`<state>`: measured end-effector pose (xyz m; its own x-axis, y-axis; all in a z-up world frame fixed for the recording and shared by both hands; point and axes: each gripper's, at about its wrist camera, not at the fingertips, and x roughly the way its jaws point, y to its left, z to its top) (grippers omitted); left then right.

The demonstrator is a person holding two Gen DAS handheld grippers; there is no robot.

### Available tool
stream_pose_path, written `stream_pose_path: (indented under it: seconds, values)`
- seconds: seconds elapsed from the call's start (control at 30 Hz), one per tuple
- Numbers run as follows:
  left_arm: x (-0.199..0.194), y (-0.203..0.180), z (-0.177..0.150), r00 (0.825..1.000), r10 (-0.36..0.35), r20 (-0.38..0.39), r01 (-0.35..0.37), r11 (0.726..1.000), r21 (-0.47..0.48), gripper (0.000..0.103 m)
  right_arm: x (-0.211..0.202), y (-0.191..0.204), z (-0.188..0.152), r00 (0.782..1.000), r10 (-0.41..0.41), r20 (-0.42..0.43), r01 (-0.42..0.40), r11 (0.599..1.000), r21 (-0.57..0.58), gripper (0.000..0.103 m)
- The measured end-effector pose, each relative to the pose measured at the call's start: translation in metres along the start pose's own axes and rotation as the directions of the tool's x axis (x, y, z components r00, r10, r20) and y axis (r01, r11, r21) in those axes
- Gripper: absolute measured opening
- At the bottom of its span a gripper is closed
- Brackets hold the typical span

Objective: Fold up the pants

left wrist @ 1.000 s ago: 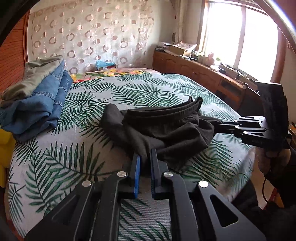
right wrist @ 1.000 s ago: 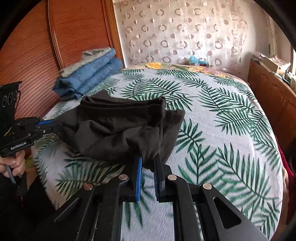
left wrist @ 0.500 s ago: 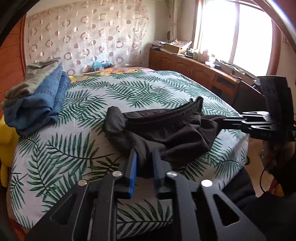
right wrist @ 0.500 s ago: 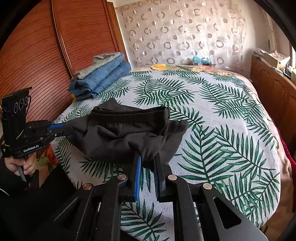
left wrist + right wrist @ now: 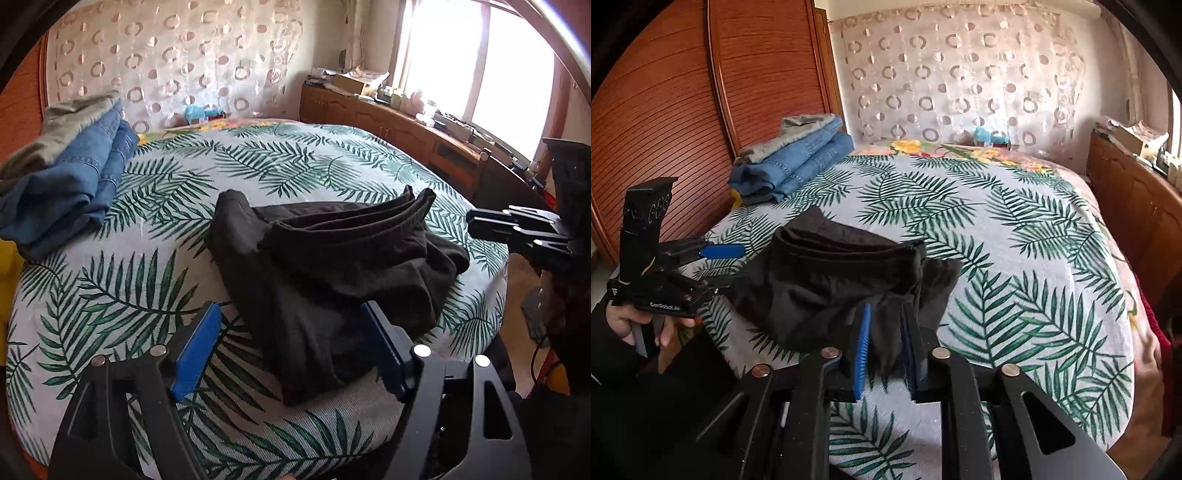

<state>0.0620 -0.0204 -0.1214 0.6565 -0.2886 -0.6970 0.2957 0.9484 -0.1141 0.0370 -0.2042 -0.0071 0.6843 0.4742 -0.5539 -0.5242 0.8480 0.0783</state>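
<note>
Black pants [image 5: 332, 266] lie bunched on the leaf-print bed [image 5: 122, 280], waistband to the far side. My left gripper [image 5: 291, 339] is open wide, its blue pads on either side of the pants' near edge, holding nothing. In the right wrist view the pants [image 5: 831, 280] lie near the bed's front edge. My right gripper [image 5: 888, 347] stands part open with a fold of the black cloth lying between its pads. The left gripper [image 5: 720, 258] shows there at the left, open. The right gripper [image 5: 476, 225] shows at the right of the left wrist view.
A stack of folded jeans and a grey garment [image 5: 62, 173] lies at the bed's far left, also in the right wrist view [image 5: 794, 158]. A wooden headboard wall [image 5: 665, 110] stands left. A wooden sideboard [image 5: 406, 133] runs under the window.
Both grippers drew back toward the bed's near edge. The left gripper opened wide and let go of the pants. The right gripper's pads parted somewhat around the cloth.
</note>
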Motion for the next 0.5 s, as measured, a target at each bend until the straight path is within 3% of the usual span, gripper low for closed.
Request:
stream_pose_path:
  seconds: [0.27,0.4,0.5]
  values:
    - [-0.001,0.004,0.011,0.999,0.008,0.044,-0.007,1.000,-0.008,0.078,0.031,-0.007,0.009,0.999,-0.017,-0.026,0.017,0.999,-0.032,0.036]
    - [0.005,0.006,0.022,0.999,-0.002,0.049,0.002,1.000,-0.001,0.078,0.050,-0.013,0.019,0.999,-0.024,-0.046,0.022,0.999,-0.039,0.036]
    - [0.010,0.007,0.031,0.999,-0.022,0.050,0.022,1.000,0.004,0.069,0.062,-0.016,0.029,0.998,-0.017,-0.058,0.014,0.999,-0.045,0.036]
